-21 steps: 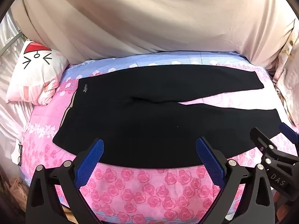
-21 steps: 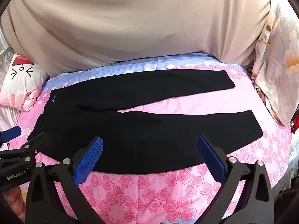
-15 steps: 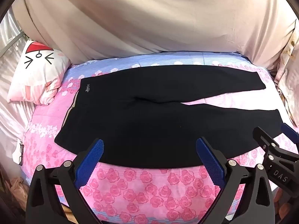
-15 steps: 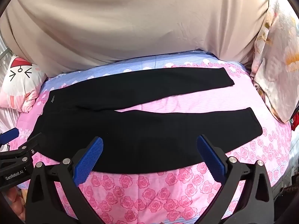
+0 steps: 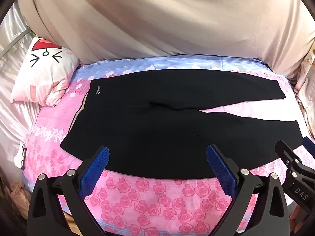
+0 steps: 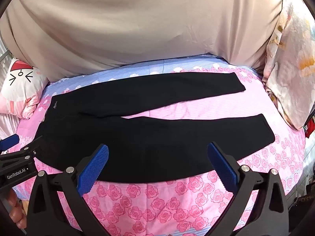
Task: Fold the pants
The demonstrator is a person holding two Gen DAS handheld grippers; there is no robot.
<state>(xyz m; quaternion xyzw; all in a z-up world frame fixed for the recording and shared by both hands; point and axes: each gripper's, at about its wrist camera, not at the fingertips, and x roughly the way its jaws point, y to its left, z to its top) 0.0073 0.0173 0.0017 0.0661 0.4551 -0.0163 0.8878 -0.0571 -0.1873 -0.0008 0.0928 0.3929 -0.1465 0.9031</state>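
A home bedroom. A bed point(image 5: 137, 192) covered with a pink rose-print sheet fills the view, with a cartoon-cat pillow point(image 5: 43, 72) at one end, a floral pillow point(image 6: 289, 74) at the other, and beige fabric point(image 6: 147, 23) draped behind along its far side.

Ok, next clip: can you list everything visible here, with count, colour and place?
pants: one, black, spread flat on the bed, waistband left, legs apart pointing right.
bedsheet: one, pink with roses, blue along the far edge, under the pants.
cat pillow: one, white and pink, far left of the bed.
floral pillow: one, cream, right end of the bed.
curtain: one, beige, behind the bed.
glasses: one pair, dark, left edge of the bed.
left hand-held gripper: black, blue pads, open, above the pants' near edge.
right hand-held gripper: same, open, further right.
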